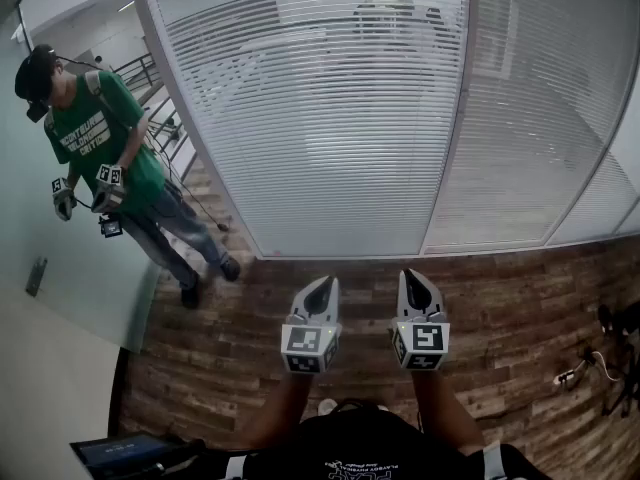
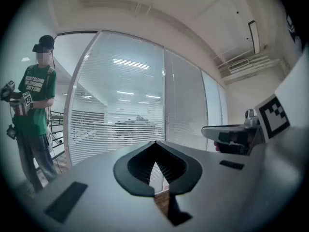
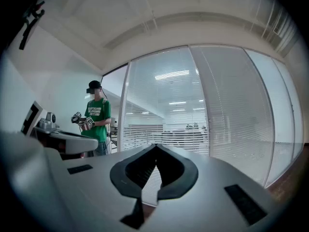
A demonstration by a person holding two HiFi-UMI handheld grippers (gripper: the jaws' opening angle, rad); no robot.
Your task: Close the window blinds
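Note:
White slatted blinds (image 1: pixel 330 118) hang behind the glass wall ahead, and their slats stand part open so the room behind shows through. The panel to the right (image 1: pixel 530 108) looks denser. Both grippers are held side by side low in the head view, pointing at the glass and well short of it. My left gripper (image 1: pixel 322 282) has its fingertips together with nothing between them, and so does my right gripper (image 1: pixel 412 275). The left gripper view shows the left gripper (image 2: pixel 154 143) shut before the blinds (image 2: pixel 120 105). In the right gripper view the right gripper (image 3: pixel 155 146) is shut too.
A person in a green shirt (image 1: pixel 100 148) stands at the left by the glass, holding a similar pair of grippers. Wood plank floor (image 1: pixel 520 298) runs to the wall. Cables and a plug (image 1: pixel 590 368) lie at the right. A pale partition (image 1: pixel 60 298) is at the left.

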